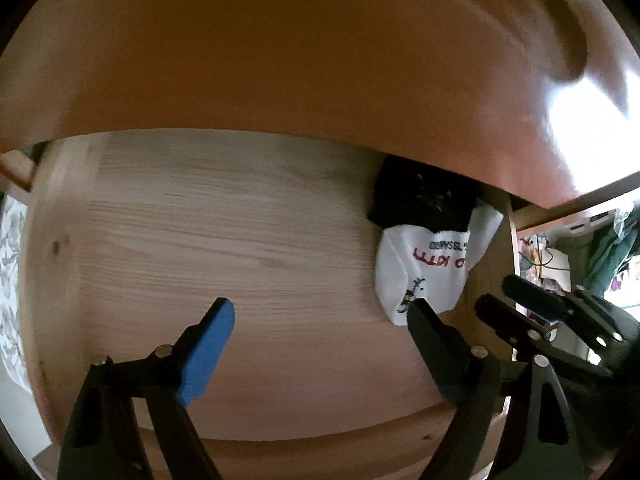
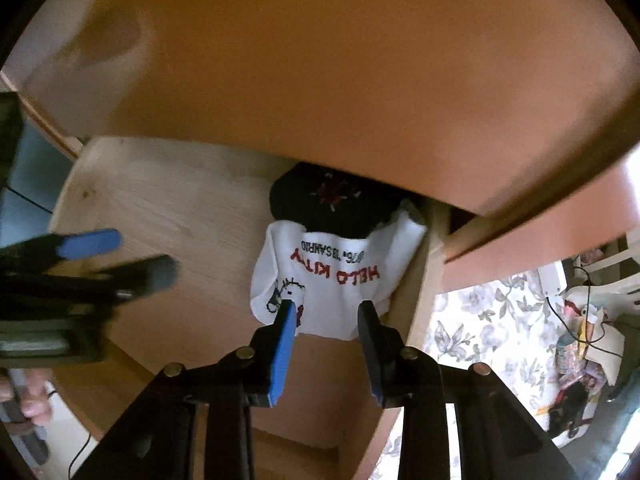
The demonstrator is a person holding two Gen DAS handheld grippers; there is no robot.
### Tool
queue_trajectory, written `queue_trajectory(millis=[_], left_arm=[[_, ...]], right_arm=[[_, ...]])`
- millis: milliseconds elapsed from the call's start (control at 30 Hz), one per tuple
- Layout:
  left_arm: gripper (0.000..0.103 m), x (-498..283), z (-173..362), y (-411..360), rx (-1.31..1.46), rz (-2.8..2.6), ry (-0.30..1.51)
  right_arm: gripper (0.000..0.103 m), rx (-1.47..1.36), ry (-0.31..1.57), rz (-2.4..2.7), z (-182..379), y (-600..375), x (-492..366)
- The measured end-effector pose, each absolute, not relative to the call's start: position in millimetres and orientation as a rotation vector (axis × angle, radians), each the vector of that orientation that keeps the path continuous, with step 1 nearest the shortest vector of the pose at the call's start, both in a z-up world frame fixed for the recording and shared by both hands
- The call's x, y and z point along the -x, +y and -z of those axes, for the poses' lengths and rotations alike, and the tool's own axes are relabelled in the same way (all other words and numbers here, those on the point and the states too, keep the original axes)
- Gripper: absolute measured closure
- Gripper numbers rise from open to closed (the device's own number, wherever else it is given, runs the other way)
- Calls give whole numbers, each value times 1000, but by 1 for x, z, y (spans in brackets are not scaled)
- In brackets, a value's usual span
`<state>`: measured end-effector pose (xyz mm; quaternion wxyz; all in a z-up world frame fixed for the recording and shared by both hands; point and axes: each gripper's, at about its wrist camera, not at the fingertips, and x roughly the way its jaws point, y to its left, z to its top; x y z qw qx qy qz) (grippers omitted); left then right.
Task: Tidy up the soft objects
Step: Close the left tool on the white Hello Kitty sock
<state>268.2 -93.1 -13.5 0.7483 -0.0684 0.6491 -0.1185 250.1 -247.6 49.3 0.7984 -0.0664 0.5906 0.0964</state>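
Observation:
A white folded cloth with red "Hello Kitty" lettering lies in the right back corner of an open pale wooden drawer. A black folded cloth lies just behind it, partly under the brown top. My right gripper is open, its fingertips over the white cloth's near edge, holding nothing. My left gripper is open and empty over the bare drawer floor, left of the white cloth and black cloth. The left gripper also shows at left in the right wrist view.
A brown tabletop overhangs the back of the drawer. The drawer's right wall stands beside the cloths. Outside to the right is a floral fabric and clutter with cables.

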Motion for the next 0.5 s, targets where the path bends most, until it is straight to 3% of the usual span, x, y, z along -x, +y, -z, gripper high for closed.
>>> queue_trajectory(millis=[133,500], left_arm=[[25,-268,25,-112,139,260,1462],[59,-278,39,-152,24,253,1498]], right_arm=[[68,143,1236,-215,-61,-258,-240],[68,120,1166,-239,-76,-265,-223]])
